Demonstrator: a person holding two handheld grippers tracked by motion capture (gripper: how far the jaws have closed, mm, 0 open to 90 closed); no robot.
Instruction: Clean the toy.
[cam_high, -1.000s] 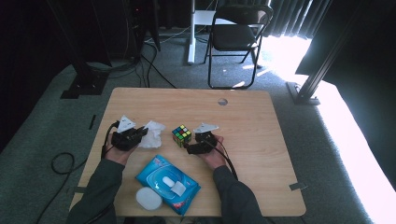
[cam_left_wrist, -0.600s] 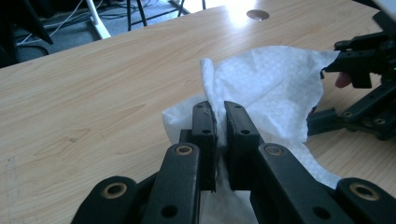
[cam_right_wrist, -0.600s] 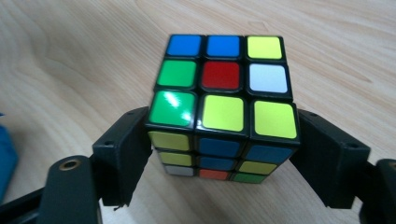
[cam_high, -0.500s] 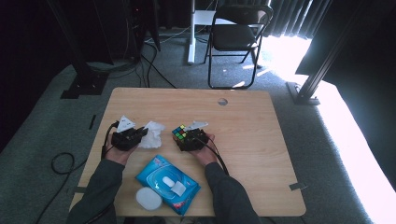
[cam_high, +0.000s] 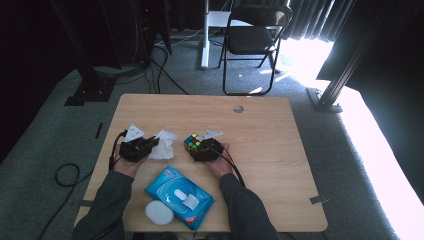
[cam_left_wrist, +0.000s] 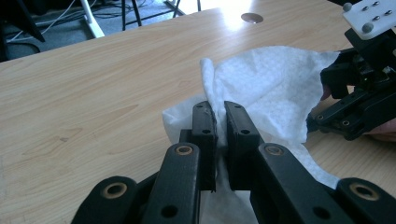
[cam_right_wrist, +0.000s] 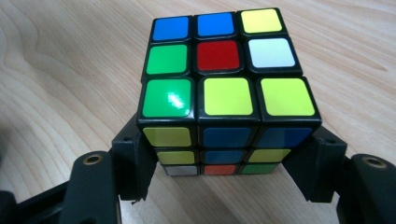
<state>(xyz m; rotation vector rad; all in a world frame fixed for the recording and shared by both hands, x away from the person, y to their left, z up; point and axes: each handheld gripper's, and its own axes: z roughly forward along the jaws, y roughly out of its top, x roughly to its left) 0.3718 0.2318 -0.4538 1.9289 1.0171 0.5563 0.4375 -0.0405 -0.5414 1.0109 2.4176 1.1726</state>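
Left jaws: clenched on a fold of the white tissue (cam_left_wrist: 261, 79), pads pinching it at lower centre of the left gripper view.
Left gripper (cam_high: 150, 145): left of centre in the high view, resting on the table (cam_high: 280, 150), held in the left hand (cam_high: 125, 162).
Tissue: crumpled, spreading up and right from the pads; in the high view just right of the left gripper, touching the wood.
Right jaws: just been closing, now set against both lower sides of the puzzle cube (cam_right_wrist: 224, 84), gripping it.
Right gripper (cam_high: 199, 148): centre of the high view, in the right hand (cam_high: 216, 161).
Cube: on the table, mid frame in the high view, just right of the tissue; top face mixed blue, green, red, white, yellow.
Wipes pack (cam_high: 180, 196): blue, lower centre, between the forearms.
Round white lid (cam_high: 159, 213): lower left of the pack, touching it.
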